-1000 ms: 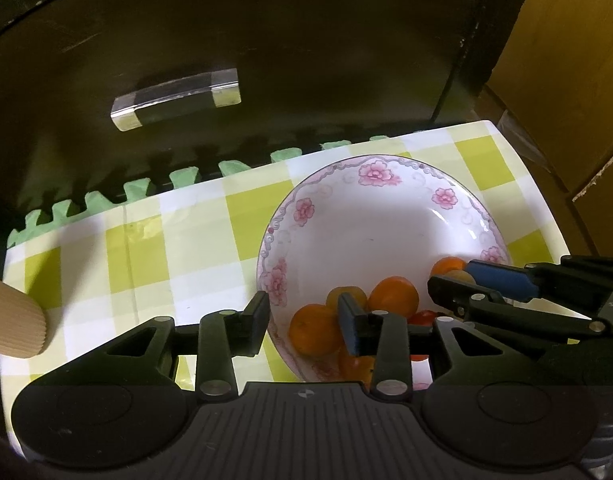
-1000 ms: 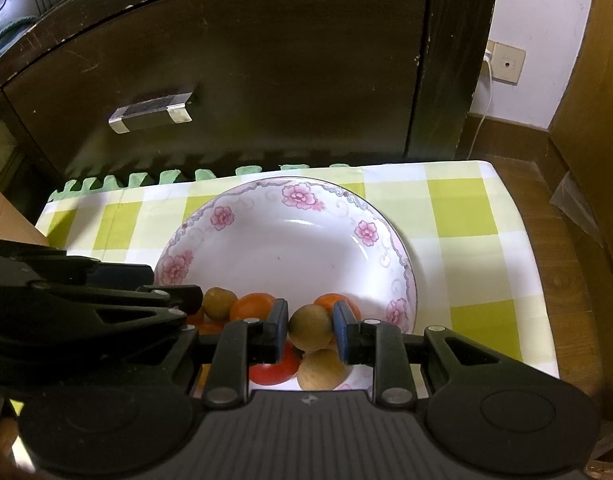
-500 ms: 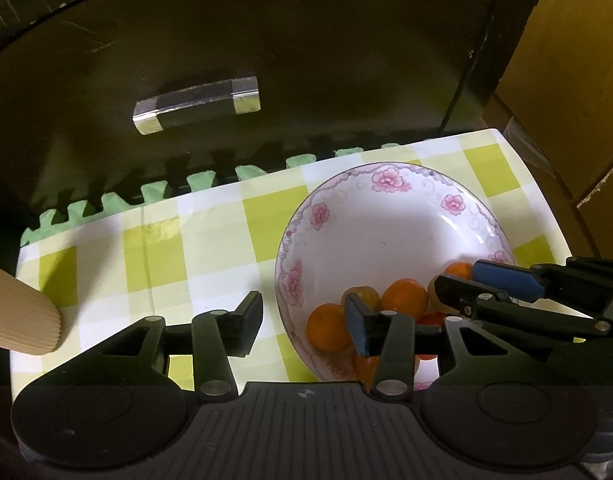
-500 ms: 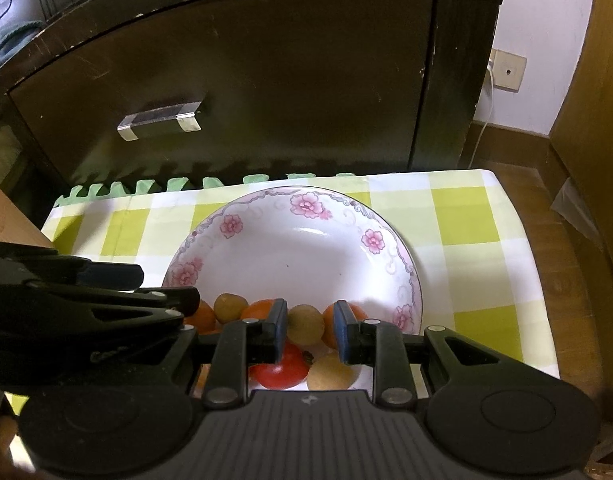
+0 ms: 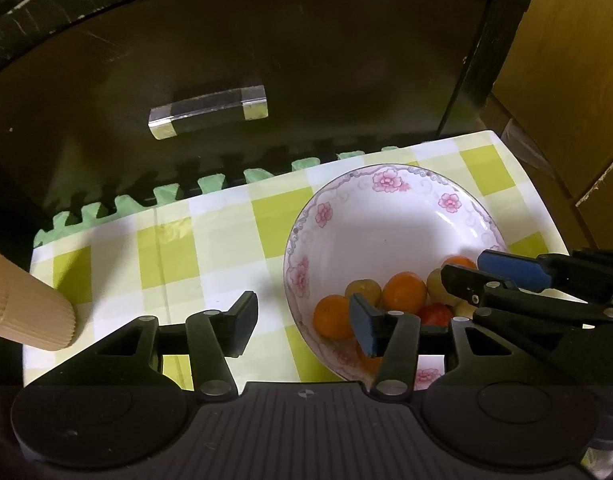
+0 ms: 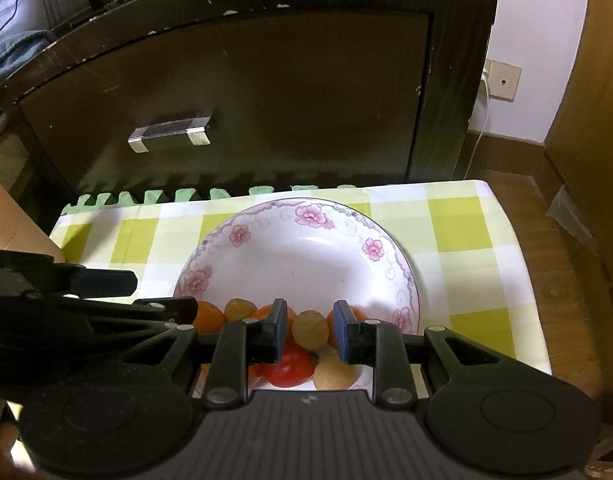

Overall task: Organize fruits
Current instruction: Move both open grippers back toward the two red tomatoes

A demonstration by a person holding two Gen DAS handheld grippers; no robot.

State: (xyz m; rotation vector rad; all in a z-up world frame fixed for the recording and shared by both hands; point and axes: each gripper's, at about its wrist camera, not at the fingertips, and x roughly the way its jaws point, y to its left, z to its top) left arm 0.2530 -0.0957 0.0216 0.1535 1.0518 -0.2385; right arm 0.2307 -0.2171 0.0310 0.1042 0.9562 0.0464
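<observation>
Right gripper (image 6: 309,330) hovers over the near part of the bowl (image 6: 346,224), pads apart, with a tan round fruit (image 6: 310,329) sitting in the gap; a sliver of space shows on each side, so it's not clamped. Left gripper (image 5: 302,322) is wide apart and empty: left pad over the checked cloth (image 5: 226,240), right pad over the bowl's near-left rim.

No readable text or brand in either view. Only markings are the pink flower print on the bowl rim and a small crosshair mark on each gripper body.

Fruit all sits bunched at the near side of the bowl: oranges (image 5: 404,292), a red tomato (image 6: 290,368), several tan round ones (image 6: 334,374). Far half of the bowl is bare. Bowl stands on the green-and-white checked cloth over the bench, with a green foam mat edge (image 5: 210,186) poking out at the back, against a dark cabinet (image 6: 266,100) with a metal handle (image 6: 169,134).

View differences:
- Left wrist only: a ribbed tan paper tube or cup (image 5: 26,308) at the cloth's left edge, lying tilted; can't tell which it is.
- Right wrist only: wall socket (image 6: 504,80) with a white cable, wood floor on the right, pink mesh item on top of the cabinet.
- Each view catches the other gripper from the side.
</observation>
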